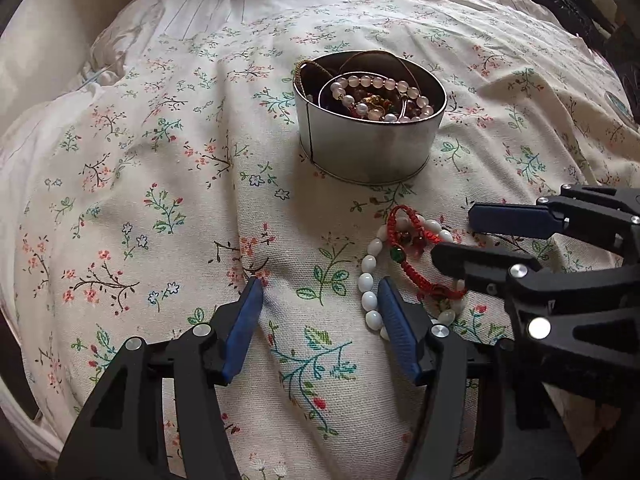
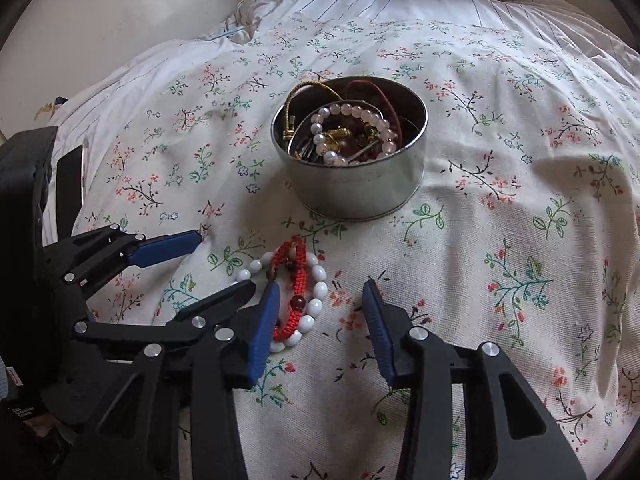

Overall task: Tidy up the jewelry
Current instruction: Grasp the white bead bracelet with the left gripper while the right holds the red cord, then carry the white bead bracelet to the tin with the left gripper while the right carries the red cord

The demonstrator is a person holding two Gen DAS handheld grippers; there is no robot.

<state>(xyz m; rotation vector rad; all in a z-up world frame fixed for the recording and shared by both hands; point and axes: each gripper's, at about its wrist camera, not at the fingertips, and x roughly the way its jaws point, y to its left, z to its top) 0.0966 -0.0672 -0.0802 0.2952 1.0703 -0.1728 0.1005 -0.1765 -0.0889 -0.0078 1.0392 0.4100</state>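
Jewelry waits in two places on the bed: a round metal tin holds a pink bead bracelet, gold pieces and cords, and just near of it on the cloth lie a white bead bracelet and a red braided bracelet, tangled together.

Left gripper stands with its jaws well apart, nothing between them but cloth. Its right-hand blue pad sits just beside the white beads; whether it touches them cannot be told.

Right gripper also shows a wide gap between its pads in its own view. Its left pad sits at the edge of the two bracelets, which lie mostly outside the gap, and the far pad is clear of them, so nothing is clamped. In the left wrist view its fingers come in from the right, the lower one lying over part of the red braid.

Bedcover is cream cloth with small printed flowers, rumpled into soft folds. Beyond it lies a white striped sheet, with a pale wall on the far left.
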